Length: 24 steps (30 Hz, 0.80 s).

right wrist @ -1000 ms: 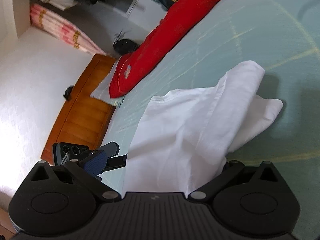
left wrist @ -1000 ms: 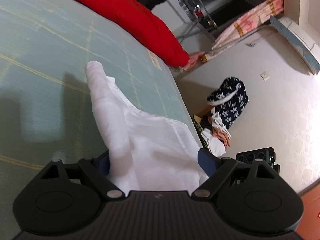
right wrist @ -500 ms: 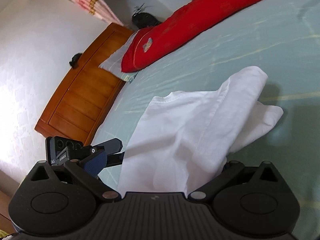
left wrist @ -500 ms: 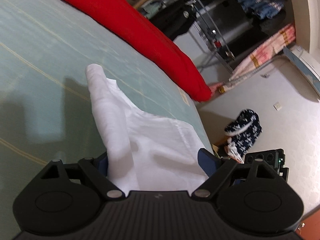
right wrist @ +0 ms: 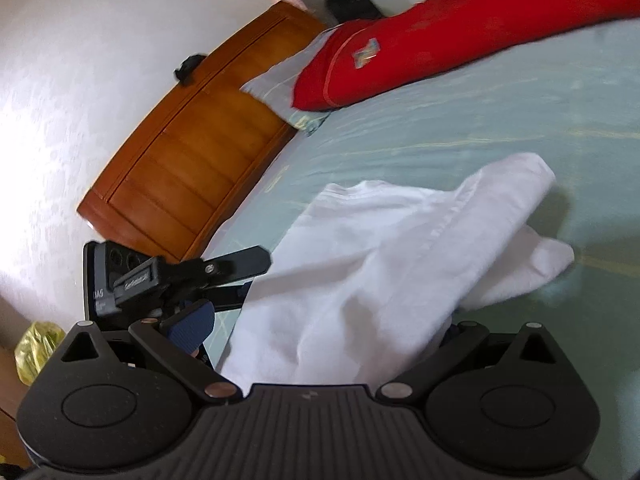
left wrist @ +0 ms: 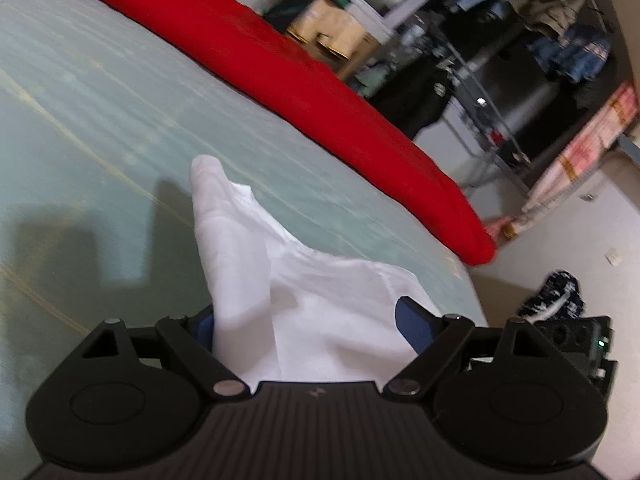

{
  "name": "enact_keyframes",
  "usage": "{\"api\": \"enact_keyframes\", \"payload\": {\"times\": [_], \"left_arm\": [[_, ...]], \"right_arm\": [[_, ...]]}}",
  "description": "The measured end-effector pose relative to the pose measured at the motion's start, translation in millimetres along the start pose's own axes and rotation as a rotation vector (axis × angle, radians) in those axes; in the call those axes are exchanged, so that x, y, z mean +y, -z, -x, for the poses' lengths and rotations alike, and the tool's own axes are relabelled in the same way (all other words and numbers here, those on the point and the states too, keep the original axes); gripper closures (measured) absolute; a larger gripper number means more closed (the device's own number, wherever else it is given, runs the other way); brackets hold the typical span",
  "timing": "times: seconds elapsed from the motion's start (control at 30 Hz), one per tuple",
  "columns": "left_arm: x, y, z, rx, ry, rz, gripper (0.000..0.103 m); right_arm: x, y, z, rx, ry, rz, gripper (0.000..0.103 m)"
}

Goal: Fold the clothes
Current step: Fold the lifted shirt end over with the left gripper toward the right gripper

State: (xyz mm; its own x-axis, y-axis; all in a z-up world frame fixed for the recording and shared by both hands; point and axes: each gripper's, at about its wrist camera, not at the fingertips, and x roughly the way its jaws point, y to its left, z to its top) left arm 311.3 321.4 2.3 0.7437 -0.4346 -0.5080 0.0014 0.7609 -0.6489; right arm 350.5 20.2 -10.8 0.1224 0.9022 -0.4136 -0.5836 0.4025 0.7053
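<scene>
A white garment lies bunched on the pale green bed sheet, one rolled end pointing away. My left gripper is open, its blue pads wide apart with the cloth lying between them. In the right wrist view the same white garment spreads between the fingers of my right gripper, also open; its left pad shows, the right one is hidden under cloth. The two grippers hold opposite ends of the near edge: the right gripper body shows at the left view's edge, the left gripper in the right view.
A long red pillow lies along the far side of the bed. A wooden headboard stands against the white wall. A clothes rack and a dark patterned garment are beyond the bed edge. A yellow bag sits low left.
Both cameras have tilted upward, bringing more of the room and headboard into view. The garment keeps the same shape between the fingers, and both jaws stay equally wide.
</scene>
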Motion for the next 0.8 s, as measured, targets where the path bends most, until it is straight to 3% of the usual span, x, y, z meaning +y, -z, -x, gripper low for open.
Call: {"api": "enact_keyframes", "payload": {"times": [0.2, 0.43, 0.8], "left_arm": [[39.1, -23.4, 16.7, -0.044, -0.084, 0.041, 0.017], [85.3, -43.6, 27.9, -0.073, -0.166, 0.090, 0.017], [141.5, -45.6, 37.4, -0.143, -0.296, 0.151, 0.017]], "right_arm": [[30.4, -6.3, -63.4, 0.010, 0.015, 0.136, 0.000], [48.6, 2.4, -128.9, 0.037, -0.036, 0.175, 0.000], [40.0, 37.6, -153.8, 0.116, -0.037, 0.177, 0.000]]}}
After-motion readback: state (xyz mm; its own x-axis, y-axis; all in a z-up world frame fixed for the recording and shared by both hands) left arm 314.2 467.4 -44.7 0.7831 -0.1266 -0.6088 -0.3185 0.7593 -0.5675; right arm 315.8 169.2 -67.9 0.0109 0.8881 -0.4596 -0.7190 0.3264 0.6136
